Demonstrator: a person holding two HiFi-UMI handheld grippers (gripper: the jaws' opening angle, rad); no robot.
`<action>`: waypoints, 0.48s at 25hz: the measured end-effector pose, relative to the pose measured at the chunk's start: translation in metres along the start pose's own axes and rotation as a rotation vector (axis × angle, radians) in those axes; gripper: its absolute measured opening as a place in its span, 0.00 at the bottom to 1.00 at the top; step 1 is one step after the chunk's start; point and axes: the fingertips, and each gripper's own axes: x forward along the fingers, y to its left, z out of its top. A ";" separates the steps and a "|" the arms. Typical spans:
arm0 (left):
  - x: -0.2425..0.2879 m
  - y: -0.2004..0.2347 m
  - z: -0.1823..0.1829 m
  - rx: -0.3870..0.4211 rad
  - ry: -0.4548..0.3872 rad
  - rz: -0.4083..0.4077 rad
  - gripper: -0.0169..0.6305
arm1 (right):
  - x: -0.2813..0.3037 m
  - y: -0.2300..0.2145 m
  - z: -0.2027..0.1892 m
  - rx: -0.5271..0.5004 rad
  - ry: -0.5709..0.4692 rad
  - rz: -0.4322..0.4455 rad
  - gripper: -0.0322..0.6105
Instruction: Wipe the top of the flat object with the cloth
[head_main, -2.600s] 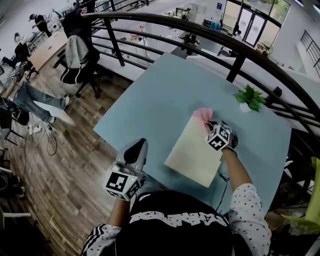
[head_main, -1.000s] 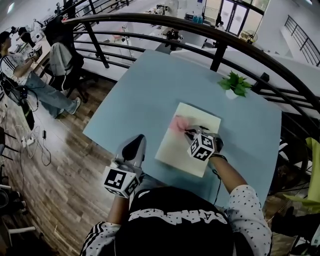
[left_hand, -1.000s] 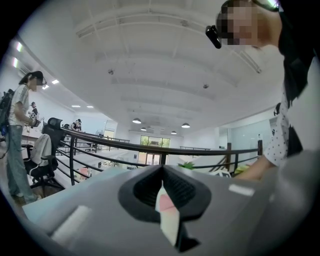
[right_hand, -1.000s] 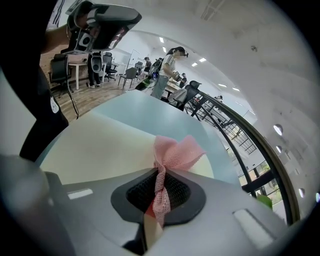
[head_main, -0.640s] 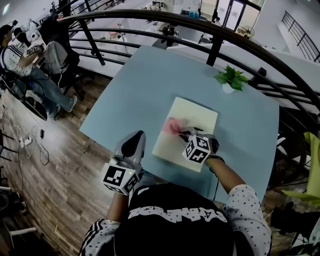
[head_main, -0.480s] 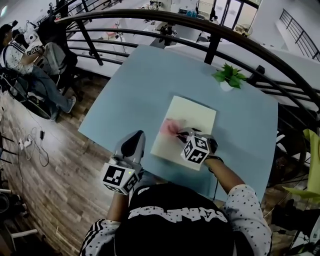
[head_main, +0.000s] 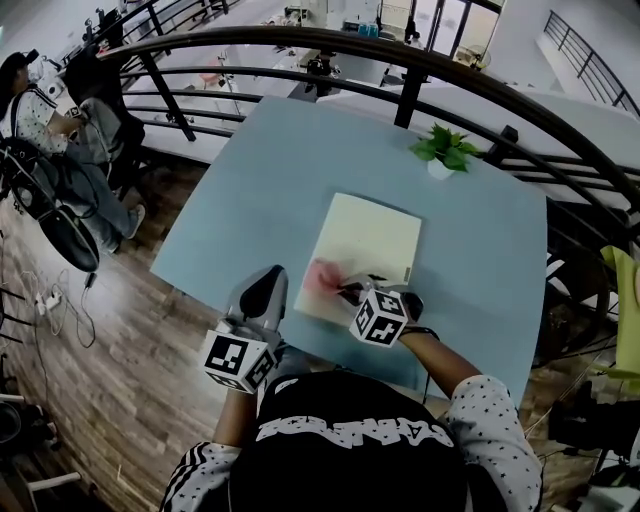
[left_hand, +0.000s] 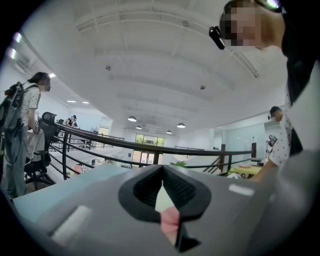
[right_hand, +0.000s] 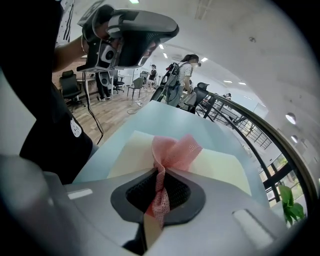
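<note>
Your right gripper reaches forward from a bent arm in a dotted sleeve, its marker cube turned up toward you; its jaws are clamped on the cloth, with the tips aimed left across the near end of the flat object; in the right gripper view the right gripper pinches a twisted strand of the cloth, which fans out in a loose bunch beyond the tips; the cloth is pink, with an open mesh weave; it sits over the near left corner of the flat object, a pale cream rectangular board lying flat on the light blue table; your left gripper is held close to your body at the table's near left edge, pointing forward, apart from the board; in the left gripper view the left gripper has its jaws together at the tips, with nothing gripped between them; a small potted plant stands on the table beyond the board's far end, near the dark railing
</note>
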 end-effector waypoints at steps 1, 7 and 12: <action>0.000 -0.001 0.000 0.001 -0.001 -0.002 0.03 | -0.001 0.003 0.001 0.004 -0.004 0.007 0.08; 0.003 -0.007 0.000 0.007 0.001 -0.012 0.03 | -0.004 0.019 0.003 0.005 -0.014 0.028 0.08; 0.007 -0.012 0.000 0.003 0.000 -0.026 0.03 | -0.007 0.034 0.009 0.000 -0.027 0.059 0.08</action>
